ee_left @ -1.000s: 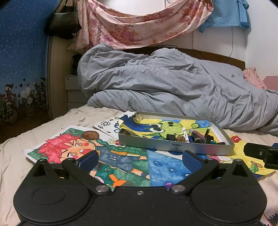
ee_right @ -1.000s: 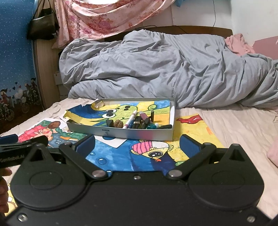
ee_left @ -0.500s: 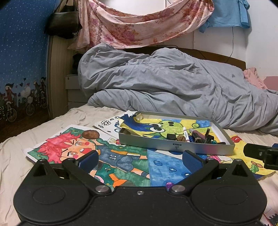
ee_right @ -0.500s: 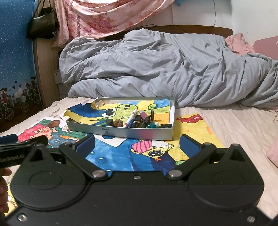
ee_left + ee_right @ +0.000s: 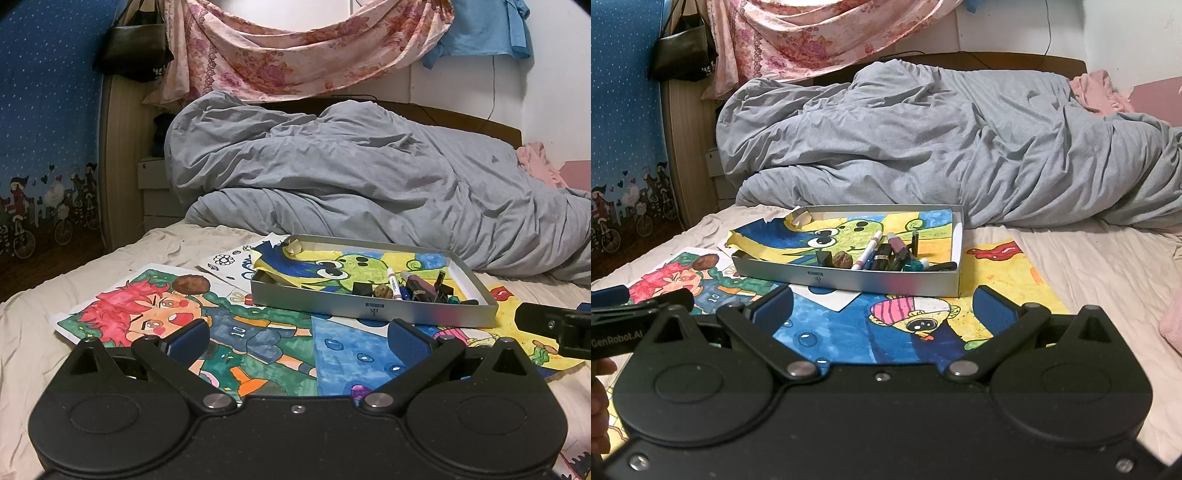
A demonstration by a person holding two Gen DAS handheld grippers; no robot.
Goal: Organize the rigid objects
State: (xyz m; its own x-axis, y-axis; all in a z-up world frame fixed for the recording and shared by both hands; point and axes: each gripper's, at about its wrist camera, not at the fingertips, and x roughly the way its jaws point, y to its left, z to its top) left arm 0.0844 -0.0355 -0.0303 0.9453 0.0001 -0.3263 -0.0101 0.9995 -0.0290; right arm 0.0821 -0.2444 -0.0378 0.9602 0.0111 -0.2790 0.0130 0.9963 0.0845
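Most of the sorting looks done: the shallow grey metal tray (image 5: pixel 373 314) already holds a cluster of small rigid things at its right end, among them a white marker with a pink tip (image 5: pixel 393 283), a brown walnut (image 5: pixel 383 291), a small black block (image 5: pixel 361 288) and some dark tubes and clips too jumbled to tell apart. One piece seems left outside, a round brown nut-like object (image 5: pixel 192 284) lying on the coloured drawing of a red-haired figure (image 5: pixel 147 317) spread on the bed.

The left gripper (image 5: pixel 297 338) hovers spread wide with nothing between its blue pads; the stray brown object sits ahead and to its left, well apart from the fingers, and the tray lies ahead and slightly right. The right gripper (image 5: pixel 882 306) is likewise spread and empty, with the tray straight ahead and the brown object (image 5: pixel 706 261) far off to its left, so the left one is likely better placed to fetch it.
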